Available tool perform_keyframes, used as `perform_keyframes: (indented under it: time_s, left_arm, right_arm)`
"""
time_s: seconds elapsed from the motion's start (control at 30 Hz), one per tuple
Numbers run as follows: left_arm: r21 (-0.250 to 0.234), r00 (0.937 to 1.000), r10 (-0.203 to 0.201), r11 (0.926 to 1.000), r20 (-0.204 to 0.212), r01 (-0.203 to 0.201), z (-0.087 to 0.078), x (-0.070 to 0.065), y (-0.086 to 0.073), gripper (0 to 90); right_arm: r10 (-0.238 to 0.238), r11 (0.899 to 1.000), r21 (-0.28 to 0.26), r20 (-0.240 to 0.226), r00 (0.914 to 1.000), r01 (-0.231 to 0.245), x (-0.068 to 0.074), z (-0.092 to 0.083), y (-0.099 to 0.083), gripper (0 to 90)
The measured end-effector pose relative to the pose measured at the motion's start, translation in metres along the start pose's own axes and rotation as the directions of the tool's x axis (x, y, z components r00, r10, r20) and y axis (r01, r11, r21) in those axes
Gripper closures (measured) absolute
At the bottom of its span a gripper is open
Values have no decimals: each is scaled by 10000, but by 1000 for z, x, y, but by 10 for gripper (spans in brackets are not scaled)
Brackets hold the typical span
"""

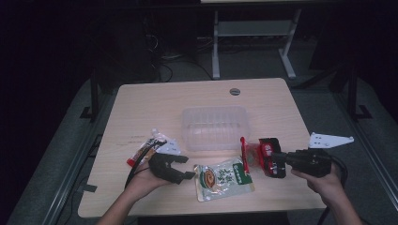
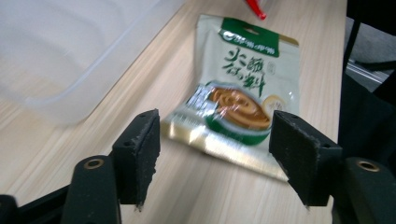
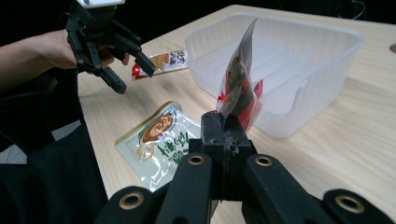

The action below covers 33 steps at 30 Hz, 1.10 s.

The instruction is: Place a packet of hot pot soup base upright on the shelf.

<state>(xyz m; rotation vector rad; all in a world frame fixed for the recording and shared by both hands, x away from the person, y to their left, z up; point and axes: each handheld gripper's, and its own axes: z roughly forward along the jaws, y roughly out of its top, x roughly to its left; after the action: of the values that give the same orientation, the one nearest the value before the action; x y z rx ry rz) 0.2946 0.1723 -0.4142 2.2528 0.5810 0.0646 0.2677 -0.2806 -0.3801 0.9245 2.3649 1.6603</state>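
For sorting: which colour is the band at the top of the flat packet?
Green band, clearest in the left gripper view.

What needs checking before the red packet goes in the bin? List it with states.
1. Right claw shut on the red packet: ok, pinched at its lower edge.
2. Packet clear of the table: ok, it stands up from the claw.
3. Bin open and free of items: ok, nothing shows through its clear walls.
4. Packet over the bin: not ok, it hangs beside the near wall.
5. Left claw out of the way: ok, open, nothing between the jaws, aimed at the green pouch.
6. Firmness of the grip: cannot tell.
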Motion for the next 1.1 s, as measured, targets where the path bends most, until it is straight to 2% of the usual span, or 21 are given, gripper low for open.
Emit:
perform_keyframes:
  time_s: [0.23, 0.33, 0.6, 0.87, 1.1]
  left_arm:
    - [-134, 9982, -450, 9989, -405, 445, -14, 5, -23, 279]
    - [-146, 9974, -502, 9987, -508, 496, -19, 7, -28, 276]
    - [-269, 9955, -575, 9981, -751, 557, -24, 13, -32, 274]
    - [-282, 9930, -560, 9982, -1039, 534, -25, 18, -33, 273]
    - [-341, 9905, -664, 9975, -1204, 627, -28, 18, -37, 274]
  right_arm:
    - [-108, 9995, -290, -9, 9999, 108, -1, 1, 13, 900]
    - [-169, 9985, -516, -42, 9998, 167, -2, 3, 19, 900]
    - [-382, 9967, -704, 198, 9991, 395, -7, 8, 33, 900]
    - [-595, 9943, -855, 485, 9970, 635, -17, 15, 49, 900]
    - [-527, 9956, -741, 639, 9966, 574, -26, 23, 62, 900]
